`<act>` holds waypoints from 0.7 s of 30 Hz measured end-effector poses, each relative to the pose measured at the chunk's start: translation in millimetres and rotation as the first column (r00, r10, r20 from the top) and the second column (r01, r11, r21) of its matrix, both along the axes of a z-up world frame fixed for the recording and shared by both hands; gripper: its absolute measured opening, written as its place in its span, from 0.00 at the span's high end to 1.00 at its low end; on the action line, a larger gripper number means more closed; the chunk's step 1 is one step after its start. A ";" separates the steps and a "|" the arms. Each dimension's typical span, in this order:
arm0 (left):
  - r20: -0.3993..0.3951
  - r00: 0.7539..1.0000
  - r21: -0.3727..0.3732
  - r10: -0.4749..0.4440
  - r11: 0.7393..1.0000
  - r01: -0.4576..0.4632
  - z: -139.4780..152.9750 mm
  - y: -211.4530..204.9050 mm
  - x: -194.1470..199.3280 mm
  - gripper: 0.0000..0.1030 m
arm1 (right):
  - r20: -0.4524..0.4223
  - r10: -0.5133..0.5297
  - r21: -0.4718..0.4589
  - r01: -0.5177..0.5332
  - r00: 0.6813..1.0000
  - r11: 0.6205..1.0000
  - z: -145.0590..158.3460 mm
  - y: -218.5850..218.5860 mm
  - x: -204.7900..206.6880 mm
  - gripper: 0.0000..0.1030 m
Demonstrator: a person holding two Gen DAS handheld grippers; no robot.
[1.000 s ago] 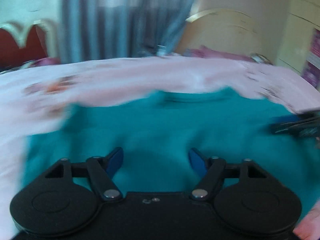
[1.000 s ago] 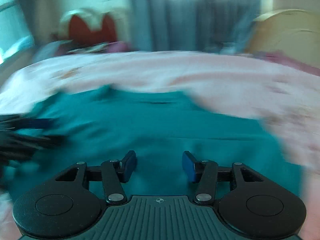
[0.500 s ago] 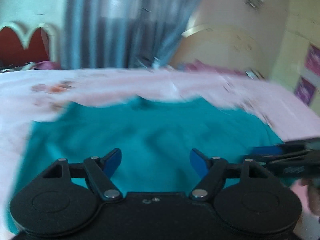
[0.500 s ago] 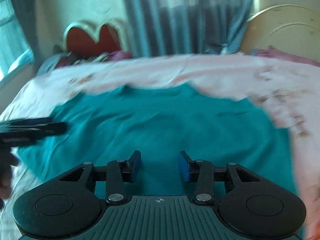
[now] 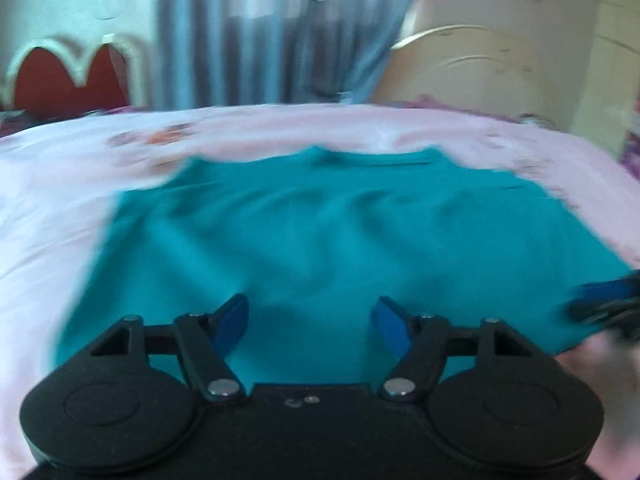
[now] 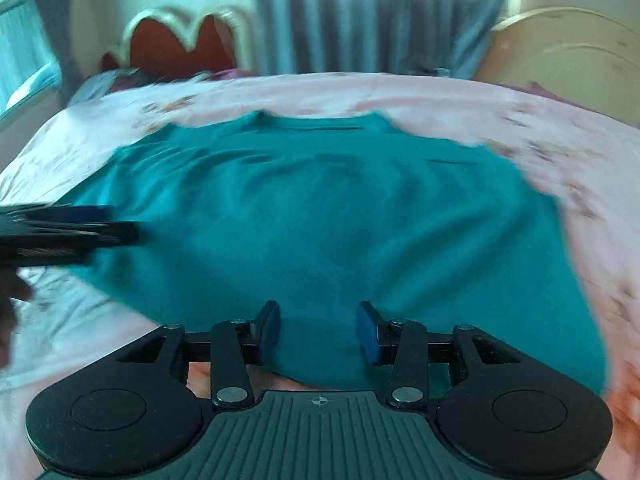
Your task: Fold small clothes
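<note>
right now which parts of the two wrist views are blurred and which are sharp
Left wrist view: its own tongs are sharp; the teal shirt edges and bedsheet smear. Right wrist view: its tongs are sharp; the other tongs streak, sheet print blurs.

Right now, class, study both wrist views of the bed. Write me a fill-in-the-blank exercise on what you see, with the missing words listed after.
1. The garment spread on the bed is ____ in colour.
2. It lies on a pale ____ bedsheet with a floral print.
3. Between the pads of the right claw there is ____.
4. The shirt's neckline points ____ from both cameras.

Missing words: teal; pink; nothing; away
</note>
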State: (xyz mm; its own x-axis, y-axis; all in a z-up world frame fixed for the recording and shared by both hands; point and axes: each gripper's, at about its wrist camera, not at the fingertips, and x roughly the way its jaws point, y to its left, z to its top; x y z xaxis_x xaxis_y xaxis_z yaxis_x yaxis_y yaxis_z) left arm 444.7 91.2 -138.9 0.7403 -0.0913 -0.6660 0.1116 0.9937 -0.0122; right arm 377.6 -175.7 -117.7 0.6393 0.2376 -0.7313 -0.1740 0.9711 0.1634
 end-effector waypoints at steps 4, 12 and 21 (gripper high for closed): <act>-0.010 0.997 -0.046 0.072 0.996 -0.072 0.1 61.1 -12.0 0.53 | -0.032 -0.165 -0.032 0.164 0.986 0.986 -2.4 -67.8 -21.2 0.60; 0.005 0.994 0.024 0.112 0.993 -0.112 4.9 60.7 -21.9 0.33 | 0.040 -0.250 -0.003 0.250 0.968 0.968 14.1 -84.7 -46.5 0.61; -0.010 0.991 0.020 0.135 0.991 -0.135 4.8 72.1 -20.9 0.43 | 0.033 -0.294 -0.033 0.295 0.955 0.955 12.7 -91.4 -52.6 0.84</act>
